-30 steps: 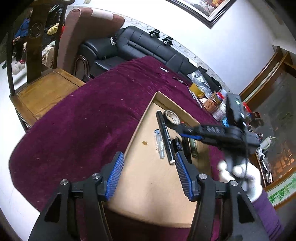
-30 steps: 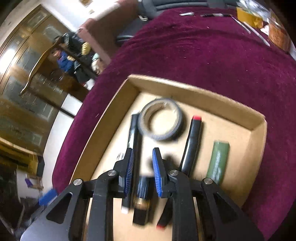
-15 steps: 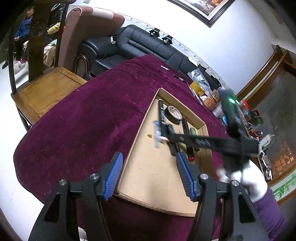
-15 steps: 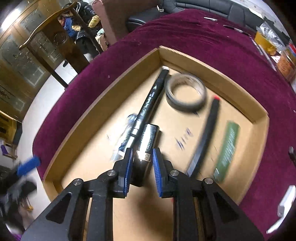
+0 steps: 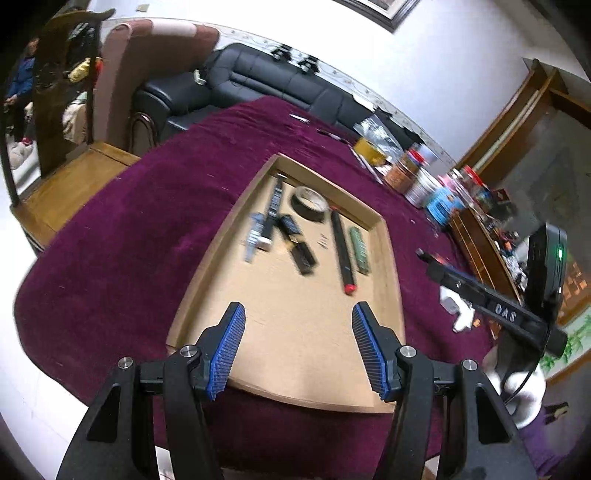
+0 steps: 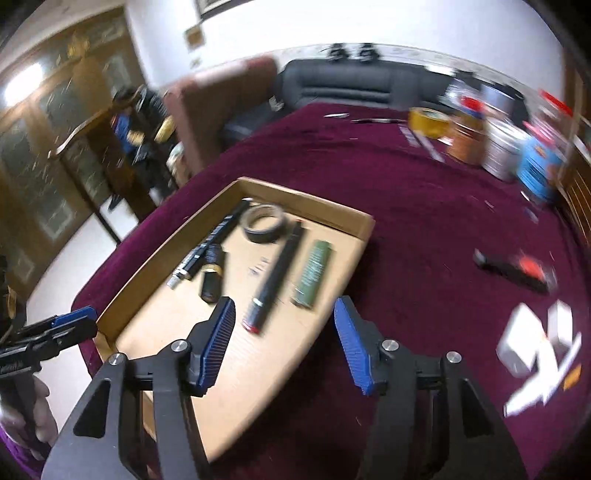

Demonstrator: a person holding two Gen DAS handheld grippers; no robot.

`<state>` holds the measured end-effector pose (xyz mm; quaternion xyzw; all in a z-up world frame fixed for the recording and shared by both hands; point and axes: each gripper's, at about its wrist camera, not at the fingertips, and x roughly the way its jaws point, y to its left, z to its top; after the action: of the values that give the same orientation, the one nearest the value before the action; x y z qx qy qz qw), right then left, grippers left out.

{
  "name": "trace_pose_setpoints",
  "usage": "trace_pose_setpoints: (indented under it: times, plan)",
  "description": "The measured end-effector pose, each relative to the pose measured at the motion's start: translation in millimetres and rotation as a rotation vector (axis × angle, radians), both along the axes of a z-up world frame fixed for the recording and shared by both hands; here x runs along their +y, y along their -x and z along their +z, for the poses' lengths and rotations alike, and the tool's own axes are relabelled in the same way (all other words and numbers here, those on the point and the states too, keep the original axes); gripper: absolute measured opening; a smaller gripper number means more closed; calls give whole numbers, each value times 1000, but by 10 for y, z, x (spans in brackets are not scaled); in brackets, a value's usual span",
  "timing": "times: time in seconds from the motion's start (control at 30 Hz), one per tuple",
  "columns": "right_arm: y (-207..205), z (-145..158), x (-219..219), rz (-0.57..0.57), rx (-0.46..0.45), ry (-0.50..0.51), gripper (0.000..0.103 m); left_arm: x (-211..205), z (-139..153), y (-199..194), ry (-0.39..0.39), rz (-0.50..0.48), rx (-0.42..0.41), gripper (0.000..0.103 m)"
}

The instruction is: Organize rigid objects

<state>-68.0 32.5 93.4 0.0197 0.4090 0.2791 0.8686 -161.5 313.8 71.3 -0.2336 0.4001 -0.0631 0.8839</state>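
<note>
Cardboard tray (image 6: 334,218) was overhung by both grippers, left (image 5: 298,345) and right (image 6: 283,341), jaws parted and empty, the right's just opened.

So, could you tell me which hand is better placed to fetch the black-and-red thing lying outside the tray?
Right. The right gripper, open and empty, faces the black-and-red thing on the cloth; the left gripper hangs over the tray.

A black leather sofa (image 5: 280,85) stands against the white wall (image 5: 443,55), just behind the table draped in a purple velvet cloth (image 5: 129,229). Left of the sofa stands a maroon armchair (image 5: 147,74), and further left a wooden chair (image 5: 74,177) pushed up to the table. Above the sofa hangs a dark-framed picture (image 5: 384,11). The floor (image 5: 22,288) is pale.
</note>
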Motion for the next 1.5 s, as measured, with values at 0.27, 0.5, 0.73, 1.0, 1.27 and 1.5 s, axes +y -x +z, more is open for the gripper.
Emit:
trace_pose_setpoints:
  times: [0.27, 0.5, 0.73, 1.0, 1.27, 1.5]
  plan:
    - [142, -291, -450, -135, 106, -193, 55, -575, 249, 102, -65, -81, -18, 54]
    - [512, -65, -710, -150, -48, -174, 55, -1156, 350, 161, -121, -174, -11, 54]
    - [623, -100, -1058, -207, -71, -208, 61, -1637, 461, 298, -157, -254, -23, 54]
    - [666, -180, -1418, -260, -54, -266, 61, -2019, 402, 254, -178, -302, 37, 54]
    - [646, -260, -1815, -344, -56, -276, 65, -2242, 310, 221, -223, -332, 80, 54]
    - [463, -268, -2497, -542, -109, -187, 65, -2453, 152, -16, -287, -362, 108, 54]
